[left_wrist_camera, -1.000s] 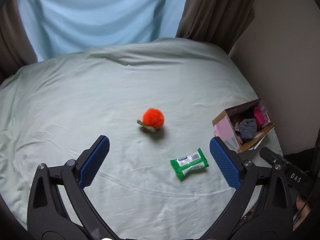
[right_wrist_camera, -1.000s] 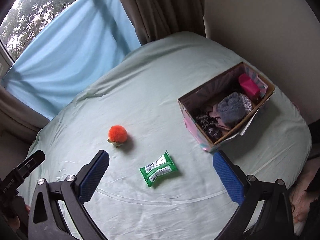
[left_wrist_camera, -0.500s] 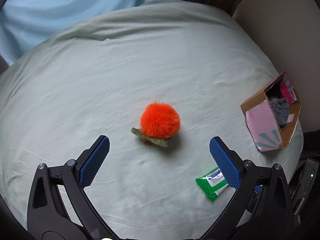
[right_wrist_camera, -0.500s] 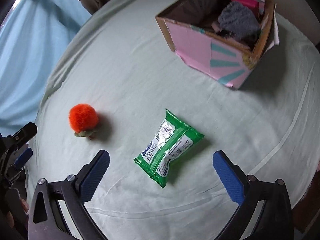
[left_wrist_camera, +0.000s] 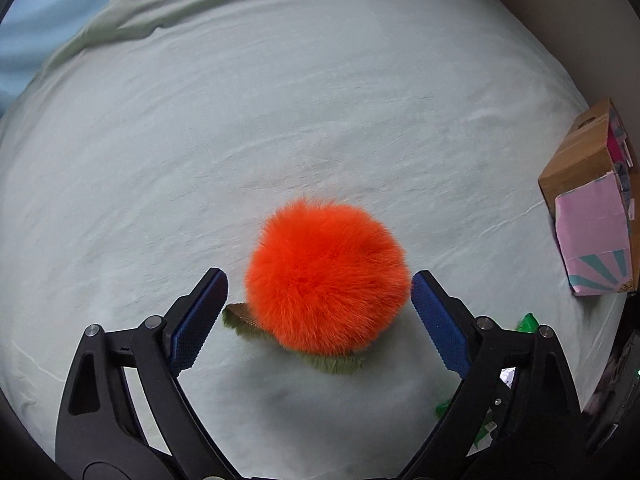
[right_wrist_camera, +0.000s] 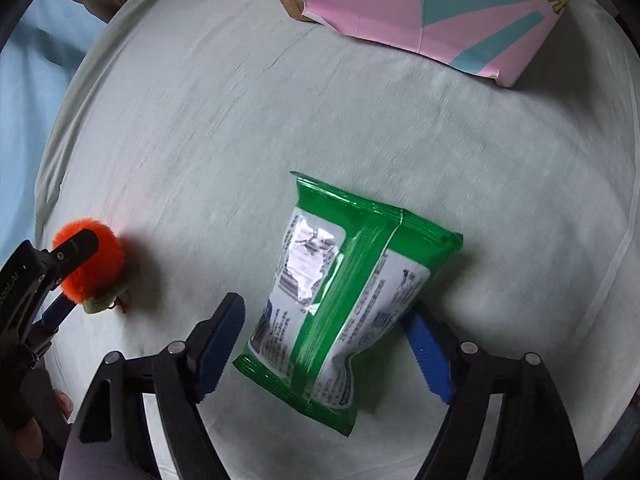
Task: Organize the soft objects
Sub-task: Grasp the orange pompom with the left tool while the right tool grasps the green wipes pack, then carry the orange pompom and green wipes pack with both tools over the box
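Note:
A fluffy orange pompom with a green felt base (left_wrist_camera: 326,276) lies on the pale green bedsheet (left_wrist_camera: 280,100). My left gripper (left_wrist_camera: 319,304) is open with its blue pads on either side of the pompom, close to it. A green wet-wipes pack (right_wrist_camera: 344,296) lies on the sheet. My right gripper (right_wrist_camera: 326,334) is open and straddles the pack's near end. The pompom (right_wrist_camera: 94,264) and the left gripper show at the left of the right wrist view.
A pink and teal cardboard box (left_wrist_camera: 596,216) holding soft items stands at the right edge of the bed; it also shows in the right wrist view (right_wrist_camera: 424,4), just beyond the pack. A blue curtain (left_wrist_camera: 24,36) hangs behind the bed.
Both grippers have come down and forward. The left now brackets the pompom and the right brackets the wipes pack. Both jaws have narrowed a little.

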Demonstrator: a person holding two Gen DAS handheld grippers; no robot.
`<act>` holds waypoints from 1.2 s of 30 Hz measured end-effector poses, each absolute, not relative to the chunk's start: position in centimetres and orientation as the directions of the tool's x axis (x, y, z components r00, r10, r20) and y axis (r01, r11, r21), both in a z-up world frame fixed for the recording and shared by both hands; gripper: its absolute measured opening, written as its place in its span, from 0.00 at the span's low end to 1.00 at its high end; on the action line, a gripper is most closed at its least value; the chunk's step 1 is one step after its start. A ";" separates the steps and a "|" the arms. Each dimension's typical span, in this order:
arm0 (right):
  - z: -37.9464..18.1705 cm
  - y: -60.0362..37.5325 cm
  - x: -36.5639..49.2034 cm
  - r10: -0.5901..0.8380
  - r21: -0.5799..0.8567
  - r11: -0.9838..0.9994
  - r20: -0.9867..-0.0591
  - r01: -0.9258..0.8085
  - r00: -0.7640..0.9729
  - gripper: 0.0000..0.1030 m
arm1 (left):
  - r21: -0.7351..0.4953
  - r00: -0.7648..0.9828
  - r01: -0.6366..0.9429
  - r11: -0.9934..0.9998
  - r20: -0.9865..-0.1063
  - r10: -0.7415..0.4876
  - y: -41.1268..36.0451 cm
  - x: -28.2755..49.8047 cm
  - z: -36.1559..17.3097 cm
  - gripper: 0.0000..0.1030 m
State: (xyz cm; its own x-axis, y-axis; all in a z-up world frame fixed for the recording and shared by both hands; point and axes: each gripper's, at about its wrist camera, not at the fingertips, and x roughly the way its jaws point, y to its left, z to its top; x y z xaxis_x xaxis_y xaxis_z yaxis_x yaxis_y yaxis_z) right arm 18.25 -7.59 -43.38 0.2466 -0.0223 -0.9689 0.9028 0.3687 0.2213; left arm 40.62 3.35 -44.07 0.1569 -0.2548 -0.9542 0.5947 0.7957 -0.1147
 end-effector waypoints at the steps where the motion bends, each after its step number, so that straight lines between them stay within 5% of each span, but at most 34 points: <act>1: -43.2 -7.6 18.5 -0.031 0.214 0.379 -0.969 0.900 0.244 0.73 | -0.112 0.153 0.594 0.797 -0.956 -0.248 3.3 40.8 -44.4 0.82; 5: -43.1 -7.7 19.5 -0.050 0.185 0.434 -0.972 0.882 0.229 0.57 | -0.105 0.140 0.592 0.799 -0.963 -0.231 3.1 41.0 -45.7 0.66; 12: -42.9 -6.9 20.6 -0.061 0.165 0.512 -0.972 0.843 0.228 0.45 | -0.086 0.155 0.599 0.796 -0.963 -0.220 3.2 40.8 -46.5 0.28; 26: -39.9 -7.3 19.7 -0.060 0.241 0.589 -0.939 0.771 0.340 0.37 | -0.097 0.235 0.579 0.810 -0.931 -0.280 4.3 39.5 -42.1 0.21; 36: -32.0 -8.3 17.3 -0.086 0.296 0.641 -0.889 0.708 0.449 0.36 | -0.098 0.317 0.563 0.821 -0.892 -0.324 4.4 36.3 -33.7 0.21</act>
State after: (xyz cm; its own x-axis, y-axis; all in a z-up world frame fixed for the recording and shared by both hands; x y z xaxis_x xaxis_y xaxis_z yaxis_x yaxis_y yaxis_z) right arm 17.31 -8.34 -31.99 0.4495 -0.0858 -0.8892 0.7084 0.6406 0.2963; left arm 36.35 4.36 -33.72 0.3167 -0.3237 -0.8916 0.5632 0.8205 -0.0978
